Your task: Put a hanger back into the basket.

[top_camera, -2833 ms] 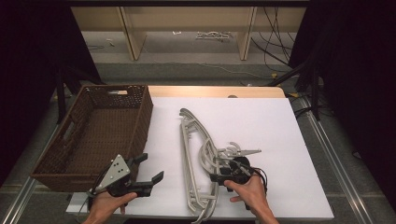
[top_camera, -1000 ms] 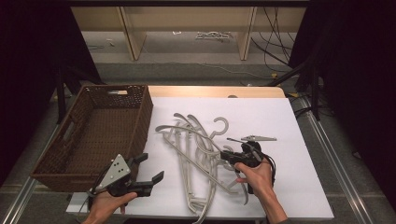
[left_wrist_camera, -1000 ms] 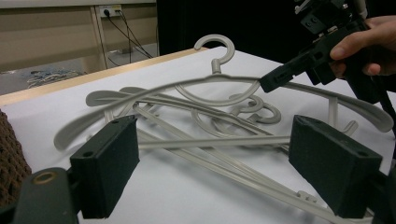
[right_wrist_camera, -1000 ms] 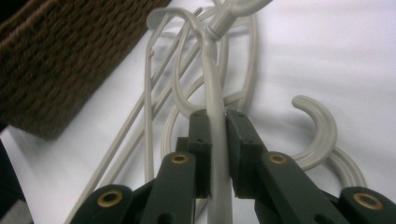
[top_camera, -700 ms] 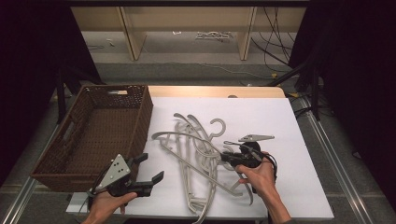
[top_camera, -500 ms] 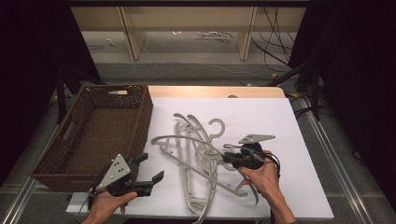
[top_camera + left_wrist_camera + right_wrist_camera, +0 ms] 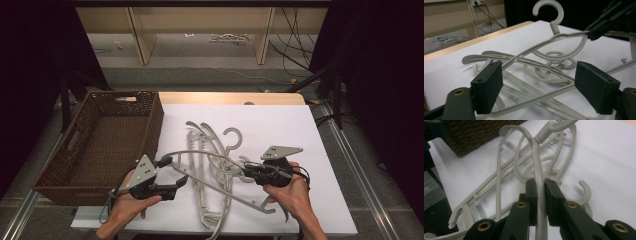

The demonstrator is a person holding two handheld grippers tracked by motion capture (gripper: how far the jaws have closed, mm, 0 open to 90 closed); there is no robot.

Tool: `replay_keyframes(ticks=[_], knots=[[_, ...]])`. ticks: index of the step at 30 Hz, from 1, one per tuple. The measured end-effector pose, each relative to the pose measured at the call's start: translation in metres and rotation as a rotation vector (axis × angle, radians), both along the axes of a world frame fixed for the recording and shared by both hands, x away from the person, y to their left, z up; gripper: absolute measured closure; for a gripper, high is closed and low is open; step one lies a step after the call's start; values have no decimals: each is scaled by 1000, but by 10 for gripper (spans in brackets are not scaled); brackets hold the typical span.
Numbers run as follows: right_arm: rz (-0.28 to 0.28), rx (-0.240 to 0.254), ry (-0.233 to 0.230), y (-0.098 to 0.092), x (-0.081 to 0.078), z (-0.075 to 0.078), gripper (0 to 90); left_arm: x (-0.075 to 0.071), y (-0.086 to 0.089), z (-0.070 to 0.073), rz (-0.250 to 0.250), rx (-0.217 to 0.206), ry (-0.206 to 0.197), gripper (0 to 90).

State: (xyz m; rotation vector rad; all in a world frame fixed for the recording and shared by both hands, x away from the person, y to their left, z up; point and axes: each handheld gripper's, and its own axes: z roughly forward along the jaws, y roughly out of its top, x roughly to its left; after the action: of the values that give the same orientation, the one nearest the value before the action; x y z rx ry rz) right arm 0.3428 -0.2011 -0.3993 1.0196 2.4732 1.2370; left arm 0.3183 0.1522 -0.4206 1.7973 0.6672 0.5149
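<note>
Plainly, the risk lay in the tangle: we judged that our lifted grey plastic hanger [image 7: 220, 172], crossing the hanger pile [image 7: 212, 150] at centre frame, could snag a hook and drag others along (or twist out of our narrow grip). Our right gripper [image 7: 250, 172], lower right, had its jaws clamped on that hanger's arm; the hand sat beneath, wrist low. Our left gripper [image 7: 170, 172], lower left beside the wicker basket [image 7: 107, 140], stood wide open, empty, straddling the hanger's end.
</note>
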Motion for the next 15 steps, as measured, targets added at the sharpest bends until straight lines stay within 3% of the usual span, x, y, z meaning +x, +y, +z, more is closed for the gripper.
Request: replay_keyframes(ticks=[4, 9, 15], knots=[[12, 2, -27, 0, -5, 6, 820, 16, -22, 5, -2, 99, 29, 249], [33, -4, -38, 2, -9, 9, 820, 30, -40, 8, -33, 155, 68, 264], [67, -27, -39, 9, -13, 11, 821, 41, -55, 12, -68, 199, 70, 315]])
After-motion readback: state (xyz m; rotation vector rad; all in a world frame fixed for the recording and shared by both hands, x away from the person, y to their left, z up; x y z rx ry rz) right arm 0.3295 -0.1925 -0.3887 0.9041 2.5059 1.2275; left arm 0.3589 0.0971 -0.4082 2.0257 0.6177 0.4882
